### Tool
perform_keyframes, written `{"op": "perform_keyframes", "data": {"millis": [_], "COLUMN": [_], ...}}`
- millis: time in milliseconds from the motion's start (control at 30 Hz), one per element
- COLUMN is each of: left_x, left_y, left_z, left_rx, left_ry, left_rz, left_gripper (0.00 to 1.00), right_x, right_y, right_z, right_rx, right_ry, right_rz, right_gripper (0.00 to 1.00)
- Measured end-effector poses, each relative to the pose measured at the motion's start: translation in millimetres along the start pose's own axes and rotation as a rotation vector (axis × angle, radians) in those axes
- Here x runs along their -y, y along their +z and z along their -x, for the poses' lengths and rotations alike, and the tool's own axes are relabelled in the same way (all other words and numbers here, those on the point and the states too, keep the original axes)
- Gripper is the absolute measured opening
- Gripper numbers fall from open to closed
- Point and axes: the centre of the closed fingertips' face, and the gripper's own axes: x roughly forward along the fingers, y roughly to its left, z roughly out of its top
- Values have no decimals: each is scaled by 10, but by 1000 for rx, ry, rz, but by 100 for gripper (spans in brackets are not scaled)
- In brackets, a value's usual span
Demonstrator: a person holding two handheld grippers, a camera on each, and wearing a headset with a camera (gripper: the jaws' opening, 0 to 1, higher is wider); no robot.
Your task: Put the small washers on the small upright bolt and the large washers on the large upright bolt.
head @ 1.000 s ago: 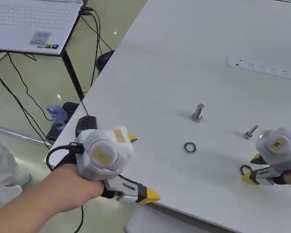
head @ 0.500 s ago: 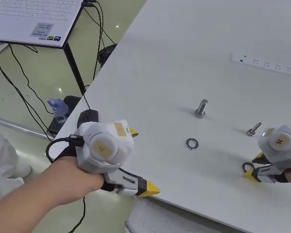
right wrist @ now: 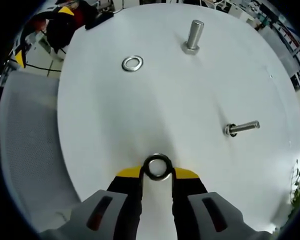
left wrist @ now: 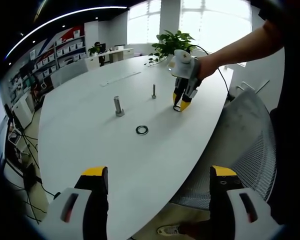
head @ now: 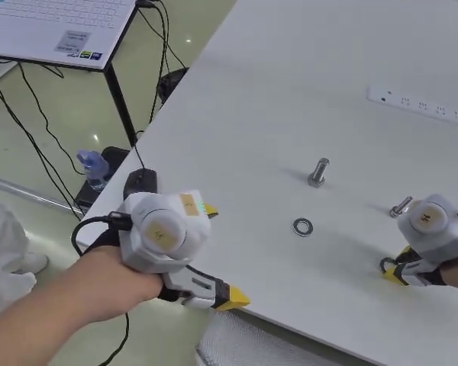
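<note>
Surface [head: 290, 91], white, carried all the task parts. Left gripper [left wrist: 158, 174] hung at the near edge, fingers spread wide, nothing between them. Right gripper [right wrist: 157, 173] had its fingers clenched on a washer [right wrist: 157, 156], ring held on edge at the tips, low over the near right part of the surface. Whether it touched the surface, could not tell. Large bolt [head: 318, 173] stood upright mid-surface, bare. Small bolt [head: 401, 207] stood upright to its right in the head view, also bare, with the held washer near it. Loose washer [head: 298, 226] lay flat just in front of the large bolt.

Change over the last second: the head view drifted, the left gripper kept its place, and the right gripper only leaned slightly toward the small bolt, grip unchanged.

Judgement: no washer placed yet and the carry had barely begun. Held washer's size class unclear, so its target bolt was unclear too.
</note>
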Motion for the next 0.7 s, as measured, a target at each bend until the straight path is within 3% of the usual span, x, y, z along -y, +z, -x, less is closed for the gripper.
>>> {"op": "perform_keyframes", "data": {"millis": [433, 700], "left_x": [15, -1], "left_y": [-15, -11], "left_z": [8, 19], "left_rx": [-12, -5], "left_ry": [-7, -7], "left_rz": [-4, -5], "left_gripper": [80, 79], "right_x": [-7, -9], "right_y": [1, 124], "right_z": [15, 188], "right_rx": [0, 5], "right_ry": [15, 25], "right_rz": [-22, -2], "right_gripper": [21, 21]}}
